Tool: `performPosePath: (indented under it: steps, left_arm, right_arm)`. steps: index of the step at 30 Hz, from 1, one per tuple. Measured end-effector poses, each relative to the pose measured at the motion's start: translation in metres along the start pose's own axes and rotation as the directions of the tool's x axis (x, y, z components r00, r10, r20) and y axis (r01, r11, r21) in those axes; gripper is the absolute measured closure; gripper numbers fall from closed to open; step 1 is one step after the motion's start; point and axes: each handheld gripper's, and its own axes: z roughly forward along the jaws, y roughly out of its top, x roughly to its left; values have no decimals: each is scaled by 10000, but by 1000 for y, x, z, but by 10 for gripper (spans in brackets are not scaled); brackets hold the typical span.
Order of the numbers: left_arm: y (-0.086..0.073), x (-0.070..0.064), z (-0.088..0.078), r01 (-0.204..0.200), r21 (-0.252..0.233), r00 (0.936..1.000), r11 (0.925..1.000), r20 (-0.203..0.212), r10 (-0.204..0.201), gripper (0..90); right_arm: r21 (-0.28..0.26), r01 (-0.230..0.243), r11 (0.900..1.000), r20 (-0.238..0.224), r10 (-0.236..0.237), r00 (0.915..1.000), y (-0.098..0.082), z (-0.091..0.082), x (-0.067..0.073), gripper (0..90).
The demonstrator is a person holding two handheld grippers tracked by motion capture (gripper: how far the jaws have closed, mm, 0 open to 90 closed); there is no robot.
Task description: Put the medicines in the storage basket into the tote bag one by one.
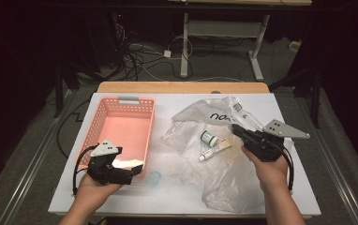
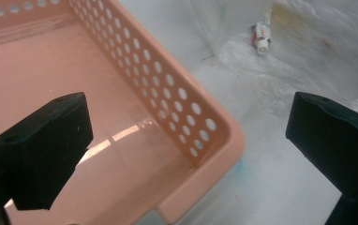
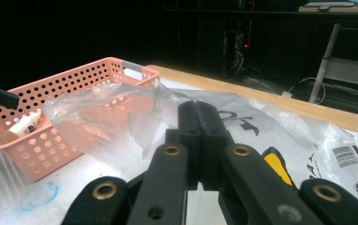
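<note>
A pink perforated basket (image 1: pixel 121 124) stands at the table's left. My left gripper (image 1: pixel 135 171) hovers over its near right corner, and in the left gripper view its jaws (image 2: pixel 186 117) stand wide open with the basket corner (image 2: pixel 224 136) between them. The right gripper view has a small white tube (image 3: pixel 25 125) at that corner; whether anything touches it I cannot tell. My right gripper (image 1: pixel 235 127) rests on a crumpled clear plastic bag (image 1: pixel 224 178), jaws together (image 3: pixel 198 108). Bag film (image 3: pixel 97 112) rises at its tips; whether it is pinched I cannot tell.
On the bag lie a green-capped white jar (image 1: pixel 209 138) and a cream tube (image 1: pixel 214 151), the tube also in the left gripper view (image 2: pixel 261 40). Something yellow (image 3: pixel 275 164) sits under the right jaws. A blue smudge (image 1: pixel 154 177) marks the white table top (image 1: pixel 177 201).
</note>
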Motion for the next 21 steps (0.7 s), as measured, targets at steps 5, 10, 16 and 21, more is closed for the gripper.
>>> performPosePath:
  steps: [5,10,16,21]
  left_arm:
    - [-4,16,-6,322,15,9991,9995,-283,-321,7]
    - [-9,31,-12,574,33,9956,9983,-745,-570,28]
    - [-13,45,-18,851,-77,9924,9963,-887,-854,92]
    - [-16,53,-22,1120,-117,9889,9936,-970,-1126,188]
  right_arm:
    - [0,19,10000,-7,-19,10000,0,0,-1,900]
    - [-8,35,10000,-17,-35,10000,0,0,0,900]
    - [-5,15,10000,-7,-15,10000,0,0,0,900]
    - [-21,64,10000,-25,-64,10000,0,0,0,900]
